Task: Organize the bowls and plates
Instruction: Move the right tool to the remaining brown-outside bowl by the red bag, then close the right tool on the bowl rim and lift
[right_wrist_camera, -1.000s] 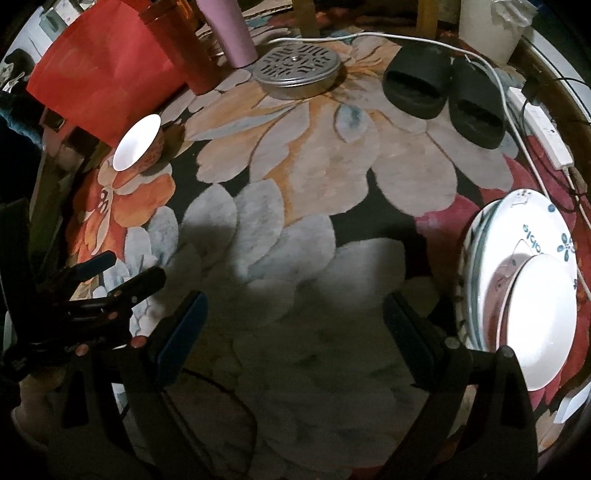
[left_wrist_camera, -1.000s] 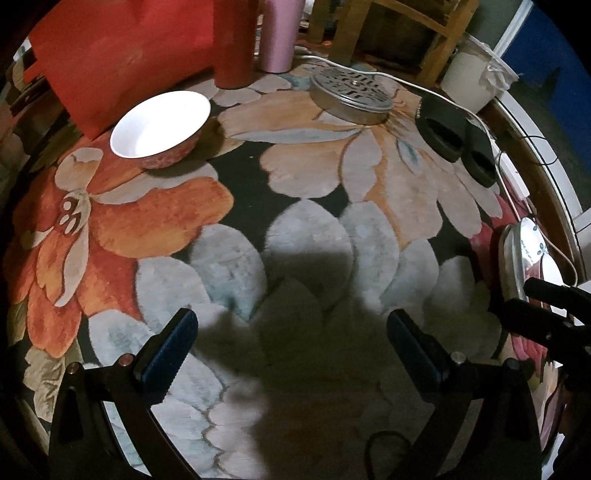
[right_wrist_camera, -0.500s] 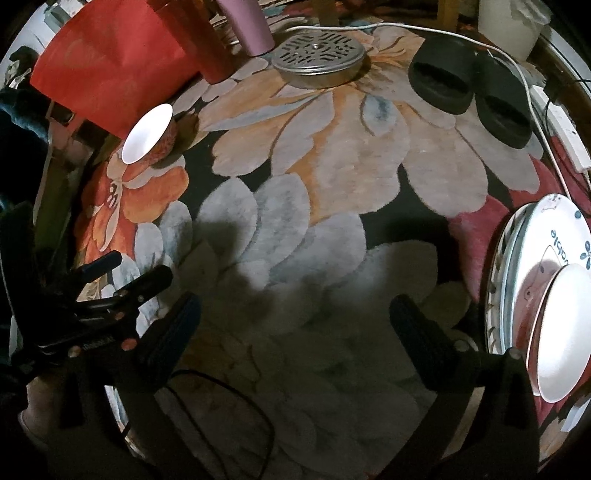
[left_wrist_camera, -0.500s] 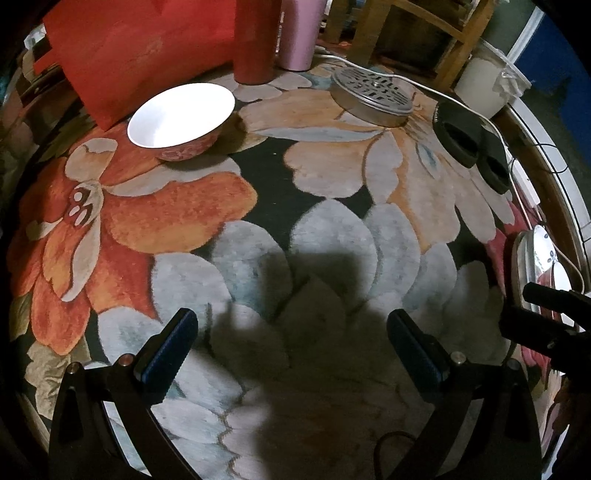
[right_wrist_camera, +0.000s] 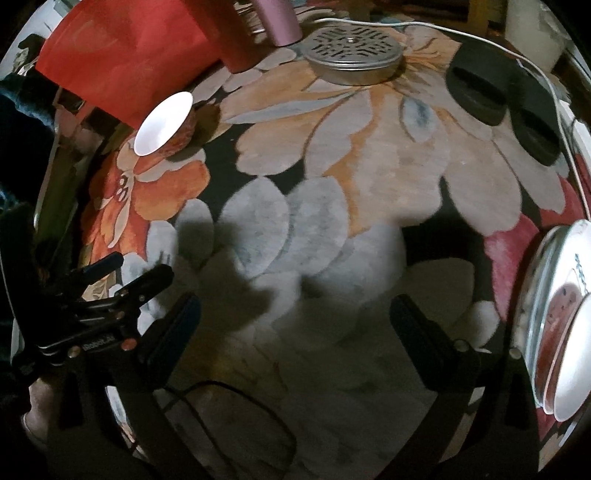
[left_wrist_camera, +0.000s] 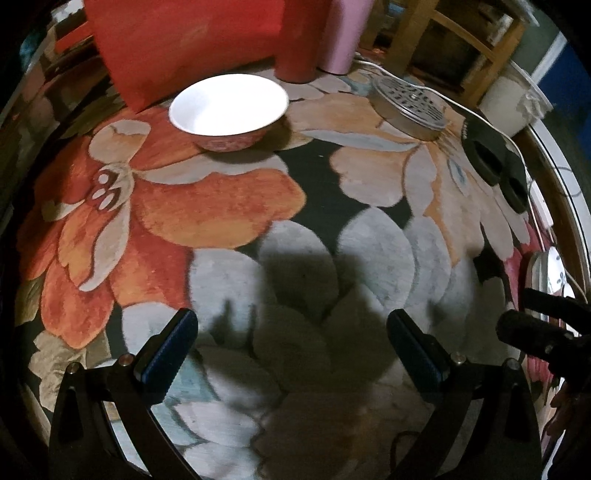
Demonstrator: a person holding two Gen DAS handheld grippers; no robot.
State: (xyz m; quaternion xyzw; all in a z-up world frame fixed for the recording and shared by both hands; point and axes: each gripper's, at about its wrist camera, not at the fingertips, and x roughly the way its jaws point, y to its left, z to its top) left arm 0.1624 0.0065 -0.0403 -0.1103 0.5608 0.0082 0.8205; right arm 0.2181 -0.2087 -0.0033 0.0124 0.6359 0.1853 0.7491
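Observation:
A white bowl with a red patterned outside (left_wrist_camera: 229,107) sits on the flowered rug, far ahead of my left gripper (left_wrist_camera: 291,343), which is open and empty. The bowl also shows in the right wrist view (right_wrist_camera: 164,123) at the upper left. My right gripper (right_wrist_camera: 295,325) is open and empty above the rug. A stack of plates with bowls on top (right_wrist_camera: 557,325) lies at the right edge, next to the right finger; its edge shows in the left wrist view (left_wrist_camera: 550,273).
A red bag (left_wrist_camera: 184,44), a red cylinder (left_wrist_camera: 299,40) and a pink cylinder (left_wrist_camera: 343,33) stand behind the bowl. A perforated metal tin (left_wrist_camera: 410,101), black slippers (left_wrist_camera: 495,158) and a white cable (right_wrist_camera: 546,85) lie at the back right.
Both grippers have moved forward and left over the rug. The bowl is nearer and larger in the left view; the plate stack has slid to the right edge.

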